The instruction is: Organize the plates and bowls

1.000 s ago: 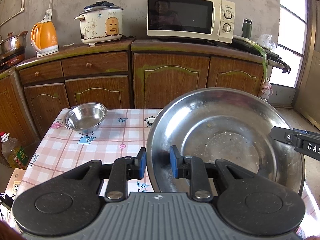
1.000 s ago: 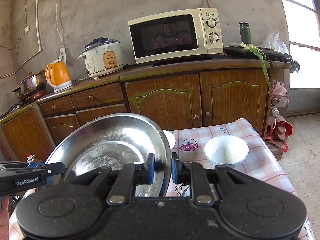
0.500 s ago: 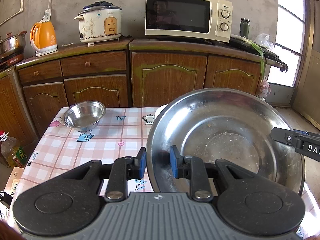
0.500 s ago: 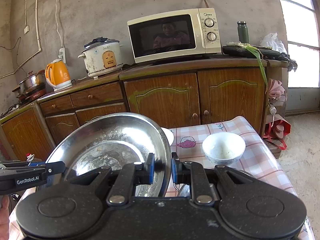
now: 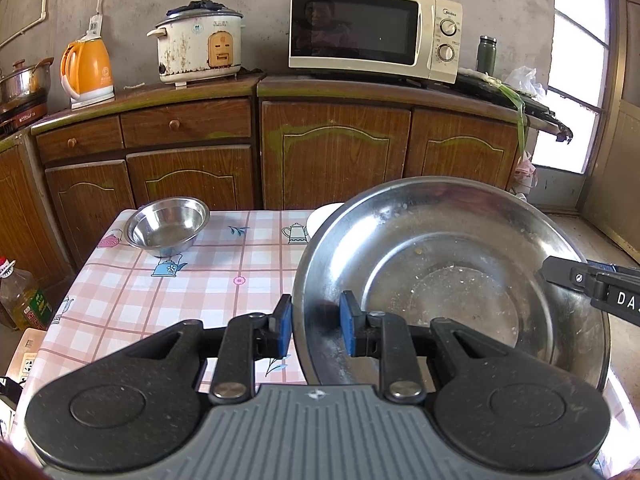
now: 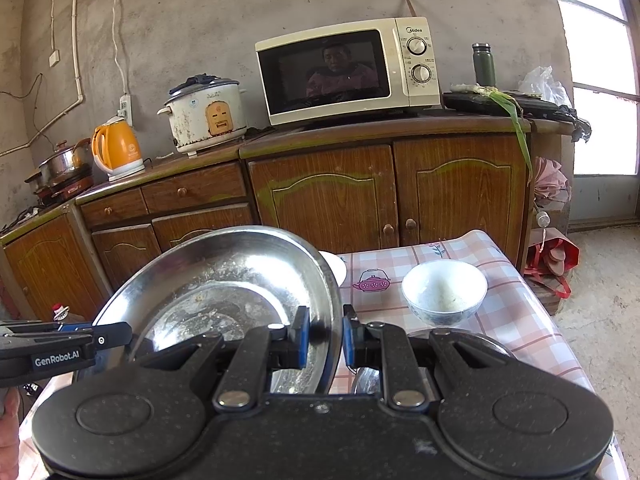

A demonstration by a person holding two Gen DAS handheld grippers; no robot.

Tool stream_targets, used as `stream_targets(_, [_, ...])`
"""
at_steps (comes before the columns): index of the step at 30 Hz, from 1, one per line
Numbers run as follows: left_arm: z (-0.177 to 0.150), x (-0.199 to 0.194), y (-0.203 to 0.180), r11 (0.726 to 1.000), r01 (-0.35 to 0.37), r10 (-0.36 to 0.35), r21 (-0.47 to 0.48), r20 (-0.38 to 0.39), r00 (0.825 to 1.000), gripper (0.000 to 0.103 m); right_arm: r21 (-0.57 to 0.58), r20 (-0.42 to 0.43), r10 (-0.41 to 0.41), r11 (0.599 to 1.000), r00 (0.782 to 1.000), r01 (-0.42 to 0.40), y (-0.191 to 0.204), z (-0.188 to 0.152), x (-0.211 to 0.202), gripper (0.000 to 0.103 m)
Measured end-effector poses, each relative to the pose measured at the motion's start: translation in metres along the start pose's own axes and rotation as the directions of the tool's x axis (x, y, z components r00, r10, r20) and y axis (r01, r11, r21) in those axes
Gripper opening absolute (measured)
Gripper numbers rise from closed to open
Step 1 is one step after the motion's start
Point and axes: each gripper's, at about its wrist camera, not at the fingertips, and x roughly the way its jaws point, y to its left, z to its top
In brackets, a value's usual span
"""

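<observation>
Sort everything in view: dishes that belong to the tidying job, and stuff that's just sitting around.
Job: large steel plate, held at opposite rims by both grippers; small steel bowl; white ceramic bowl; white dish behind the plate.

Bystanders: microwave, rice cooker, orange kettle, oil bottle.

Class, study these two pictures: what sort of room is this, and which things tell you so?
Most likely a home kitchen: a microwave, a rice cooker and an orange kettle stand on wooden cabinets behind a table with bowls.

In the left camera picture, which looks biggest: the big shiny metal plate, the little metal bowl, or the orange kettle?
1. Large round steel plate, though it is nearest the camera.
2. Small steel bowl.
3. Orange electric kettle; it stands farther back, so that is unsure.
</observation>
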Motion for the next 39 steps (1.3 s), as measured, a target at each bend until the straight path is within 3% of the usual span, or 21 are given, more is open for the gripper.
stream_targets(39, [-0.024,-0.012,-0.003,0.999,0.028,-0.029,-0.029,-0.036,0.999,0.025,0.008,-0.006,-0.002,1.0,1.0,0.002,0.002,-0.025,-0.026,0.022])
